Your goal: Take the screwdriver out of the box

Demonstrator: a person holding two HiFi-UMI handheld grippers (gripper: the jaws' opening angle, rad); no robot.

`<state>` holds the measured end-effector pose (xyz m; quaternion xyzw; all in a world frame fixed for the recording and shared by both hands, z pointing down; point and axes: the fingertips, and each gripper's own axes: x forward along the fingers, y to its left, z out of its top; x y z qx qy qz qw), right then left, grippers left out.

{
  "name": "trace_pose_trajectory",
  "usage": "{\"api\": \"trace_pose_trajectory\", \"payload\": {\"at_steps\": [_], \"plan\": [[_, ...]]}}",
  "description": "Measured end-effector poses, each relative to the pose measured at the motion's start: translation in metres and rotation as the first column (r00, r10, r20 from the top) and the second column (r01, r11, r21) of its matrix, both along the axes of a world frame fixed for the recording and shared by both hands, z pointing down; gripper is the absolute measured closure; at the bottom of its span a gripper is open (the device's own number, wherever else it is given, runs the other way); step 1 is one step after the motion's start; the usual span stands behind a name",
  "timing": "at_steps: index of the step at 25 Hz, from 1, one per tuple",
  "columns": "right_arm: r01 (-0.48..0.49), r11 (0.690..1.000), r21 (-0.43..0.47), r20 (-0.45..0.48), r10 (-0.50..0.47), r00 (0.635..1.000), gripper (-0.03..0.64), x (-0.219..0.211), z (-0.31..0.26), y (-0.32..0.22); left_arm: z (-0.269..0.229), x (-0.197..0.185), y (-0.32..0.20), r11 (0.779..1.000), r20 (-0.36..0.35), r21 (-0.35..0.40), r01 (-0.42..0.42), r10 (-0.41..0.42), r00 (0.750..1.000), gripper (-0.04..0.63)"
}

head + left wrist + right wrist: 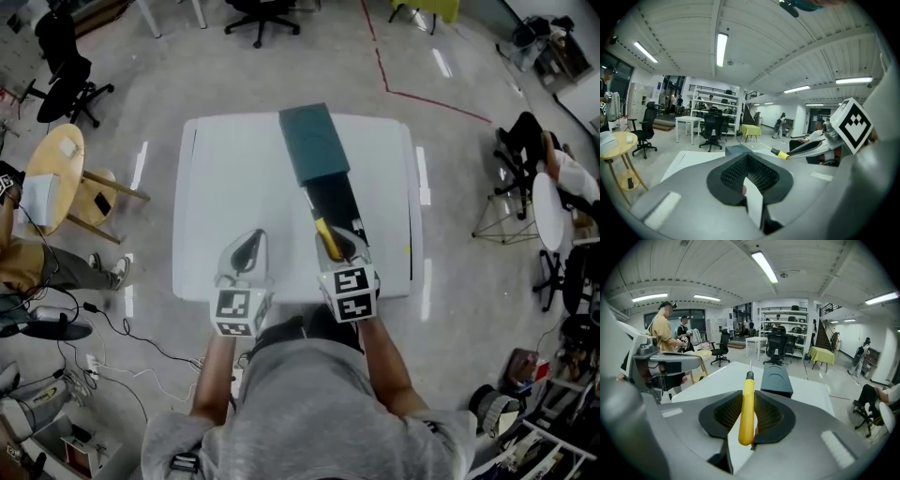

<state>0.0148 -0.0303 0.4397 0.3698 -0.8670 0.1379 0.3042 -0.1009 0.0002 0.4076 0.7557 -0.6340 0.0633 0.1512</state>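
A yellow-handled screwdriver (747, 427) is clamped between the pads of my right gripper (748, 397), its metal tip pointing away over the table. In the head view the right gripper (339, 246) holds the screwdriver (326, 236) above the near end of the box's black tray (336, 199), with the dark teal lid (315, 141) further off. The box (776, 378) lies straight beyond the tip. My left gripper (246, 249) hovers to the left over the white table (225, 178), its jaws together with nothing in them. From the left gripper (747, 161) view, the screwdriver's yellow end (780, 153) shows at the right.
A round wooden table (54, 173) and office chairs (66, 84) stand to the left. Two people (663, 341) stand beyond the table's left side. A seated person (562, 173) is at the right. Cables (103, 323) lie on the floor near the front left.
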Motion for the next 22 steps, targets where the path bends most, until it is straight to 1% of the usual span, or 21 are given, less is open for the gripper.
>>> {"api": "trace_pose_trajectory", "payload": {"at_steps": [6, 11, 16, 20, 22], "plan": [[0.11, 0.994, 0.016, 0.015, -0.11, 0.994, 0.534, -0.038, -0.009, 0.012, -0.002, -0.031, 0.025, 0.995, 0.008, 0.0, 0.102, -0.102, 0.995, 0.583], [0.201, 0.98, 0.014, 0.027, -0.201, 0.979, 0.534, -0.073, -0.008, 0.01, 0.002, -0.057, 0.035, 0.982, 0.009, -0.016, 0.188, -0.188, 0.982, 0.583], [0.28, 0.96, -0.011, 0.033, -0.28, 0.959, 0.534, -0.104, -0.003, 0.005, -0.006, -0.082, 0.033, 0.963, 0.016, -0.015, 0.267, -0.267, 0.964, 0.583], [0.358, 0.933, -0.034, 0.032, -0.357, 0.934, 0.534, -0.132, 0.005, -0.002, 0.006, -0.103, 0.036, 0.939, 0.016, -0.054, 0.34, -0.34, 0.94, 0.583], [0.39, 0.92, -0.047, 0.029, -0.389, 0.921, 0.534, -0.14, 0.013, -0.006, 0.013, -0.108, 0.037, 0.927, 0.016, -0.069, 0.369, -0.369, 0.929, 0.583]]}}
